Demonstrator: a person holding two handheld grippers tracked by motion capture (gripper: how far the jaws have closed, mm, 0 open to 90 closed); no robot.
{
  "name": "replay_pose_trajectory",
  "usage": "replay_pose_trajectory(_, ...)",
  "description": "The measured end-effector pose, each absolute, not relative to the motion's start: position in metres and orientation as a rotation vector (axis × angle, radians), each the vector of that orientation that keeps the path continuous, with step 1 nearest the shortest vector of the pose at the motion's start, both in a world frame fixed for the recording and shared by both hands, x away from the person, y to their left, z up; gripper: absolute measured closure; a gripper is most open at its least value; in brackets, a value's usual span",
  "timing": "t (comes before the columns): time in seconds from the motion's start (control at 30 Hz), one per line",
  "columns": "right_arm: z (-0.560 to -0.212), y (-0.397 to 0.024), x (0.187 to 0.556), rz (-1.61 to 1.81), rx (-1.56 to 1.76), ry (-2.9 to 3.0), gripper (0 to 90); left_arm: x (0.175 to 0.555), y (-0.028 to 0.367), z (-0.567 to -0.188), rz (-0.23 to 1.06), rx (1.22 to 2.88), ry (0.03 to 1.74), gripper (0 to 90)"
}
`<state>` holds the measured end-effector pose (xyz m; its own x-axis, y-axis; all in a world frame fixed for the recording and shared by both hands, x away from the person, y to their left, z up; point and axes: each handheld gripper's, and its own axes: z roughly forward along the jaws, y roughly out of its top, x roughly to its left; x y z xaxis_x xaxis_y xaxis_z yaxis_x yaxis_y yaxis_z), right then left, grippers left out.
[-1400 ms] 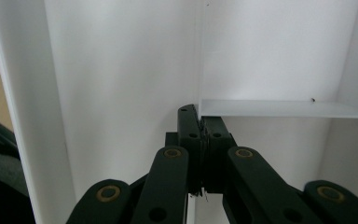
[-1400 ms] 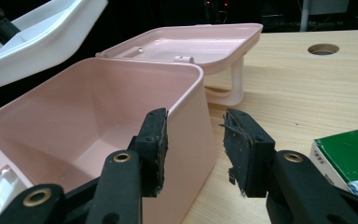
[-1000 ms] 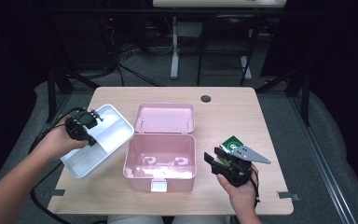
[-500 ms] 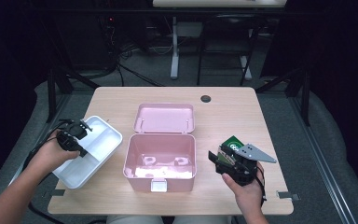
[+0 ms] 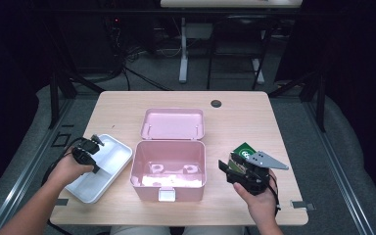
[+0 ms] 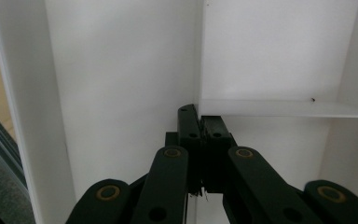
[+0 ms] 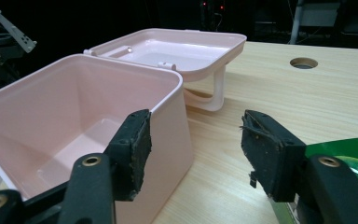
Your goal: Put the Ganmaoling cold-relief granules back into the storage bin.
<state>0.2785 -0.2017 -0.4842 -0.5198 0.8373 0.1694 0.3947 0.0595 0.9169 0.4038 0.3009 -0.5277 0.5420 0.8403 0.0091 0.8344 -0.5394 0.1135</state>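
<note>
The white tray lies near the counter's left front corner, just beside the left wall of the open pink box, which stands at the middle of the front edge with its lid folded back toward the far edge. The left tool sits over the tray's left rim; in the left gripper view its jaws are pressed together on a thin white wall of the tray, at the spot where an inner divider meets it, though whether that wall is the rim or a partition is hard to tell from so close. The right tool rests near the front right, just beside the box's right wall, with its jaws spread and nothing between them; they have just been opening. In the right gripper view the box's corner stands just beside the left jaw. A green card lies under that tool on the counter.
</note>
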Motion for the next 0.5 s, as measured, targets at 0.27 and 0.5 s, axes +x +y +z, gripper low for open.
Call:
replay_pose_trajectory(0.27, -0.475, -0.210, 0.287, 1.319, 1.179, 2.037, 40.5, 0.413, 0.300, -0.543, 0.098, 2.648, 1.477, 89.0)
replay_pose_trajectory(0.5, -0.460, -0.212, 0.305, 1.172, 1.164, 2.176, 38.4, 0.408, 0.308, -0.536, 0.190, 2.592, 1.485, 74.4)
